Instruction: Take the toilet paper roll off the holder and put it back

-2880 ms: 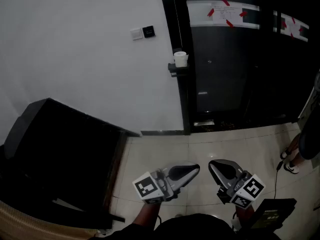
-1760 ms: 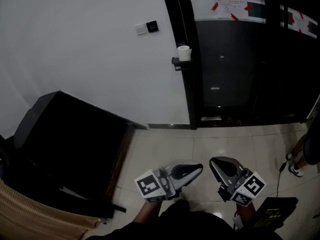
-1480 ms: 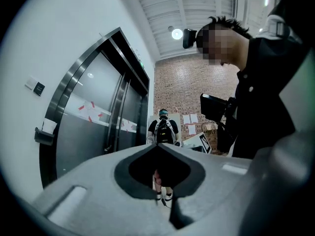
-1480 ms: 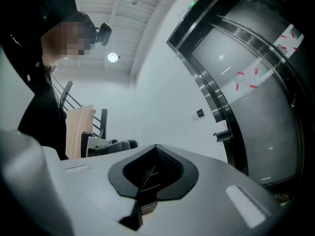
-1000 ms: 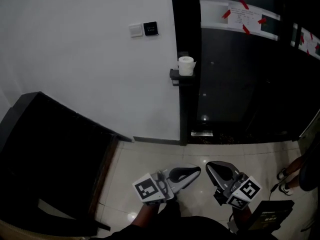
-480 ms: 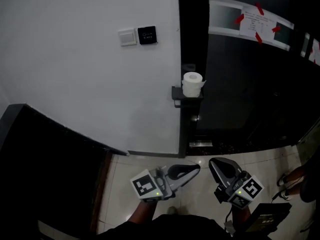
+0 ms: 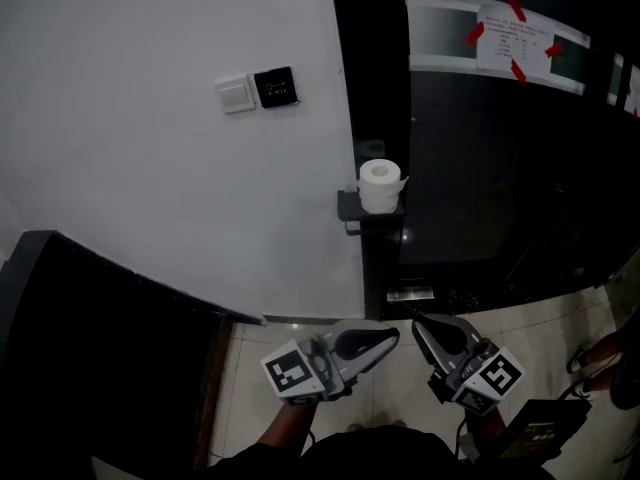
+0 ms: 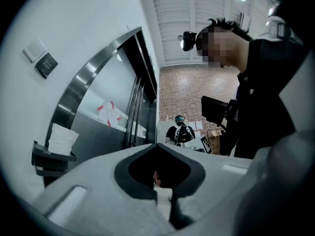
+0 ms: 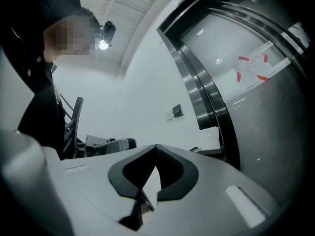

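Left gripper [image 7: 386, 336] and right gripper [image 7: 424, 329] each have jaws closed tip to tip with nothing between them, held low side by side above the floor [image 7: 248, 373], well apart from the roll [image 7: 379, 185], which stands upright on the holder [image 7: 347, 208] at the door frame [image 7: 368, 88].

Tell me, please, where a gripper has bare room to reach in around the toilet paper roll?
Free: above the toilet paper roll, and to its right before the glass door. Left is bare white wall below the switch plates. Crowded: the holder, which the roll nearly fills.
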A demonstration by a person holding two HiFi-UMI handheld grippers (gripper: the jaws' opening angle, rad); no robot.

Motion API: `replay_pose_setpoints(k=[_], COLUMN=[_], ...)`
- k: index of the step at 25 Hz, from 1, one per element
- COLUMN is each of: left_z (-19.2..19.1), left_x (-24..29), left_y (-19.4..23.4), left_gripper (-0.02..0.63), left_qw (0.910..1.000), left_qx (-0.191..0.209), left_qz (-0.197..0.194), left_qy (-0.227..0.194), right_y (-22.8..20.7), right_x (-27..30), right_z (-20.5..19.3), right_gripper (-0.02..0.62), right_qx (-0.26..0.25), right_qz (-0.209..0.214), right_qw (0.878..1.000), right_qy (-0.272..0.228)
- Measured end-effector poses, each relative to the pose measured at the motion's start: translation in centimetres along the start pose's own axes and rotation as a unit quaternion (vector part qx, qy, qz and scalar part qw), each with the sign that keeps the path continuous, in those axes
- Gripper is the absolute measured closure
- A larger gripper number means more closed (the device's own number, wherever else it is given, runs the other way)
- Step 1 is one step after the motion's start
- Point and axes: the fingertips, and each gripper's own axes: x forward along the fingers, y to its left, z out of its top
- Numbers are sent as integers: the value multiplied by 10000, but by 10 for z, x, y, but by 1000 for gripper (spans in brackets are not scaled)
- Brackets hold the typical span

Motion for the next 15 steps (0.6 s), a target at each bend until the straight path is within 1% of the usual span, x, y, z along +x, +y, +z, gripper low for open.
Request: replay_pose_setpoints(k=[3, 6, 15], left_z=[8, 8, 1], left_x=[8, 13, 18], left_y=[9, 13, 17], left_gripper=[604, 604, 604], left_qw=[9999, 9998, 9997], left_qx=[111, 168, 125], left_qz=[50, 79, 184], left_qy=[-9, -43, -82], right_y=[-14, -20, -31], right_x=[5, 7, 4], right_z=[11, 10, 2], right_gripper=[594, 594, 594], right_qx=[-55, -103, 9], right_qz=[11, 60, 74], right_qw=[9999, 9999, 10000], right_qy=[-125, -71, 28])
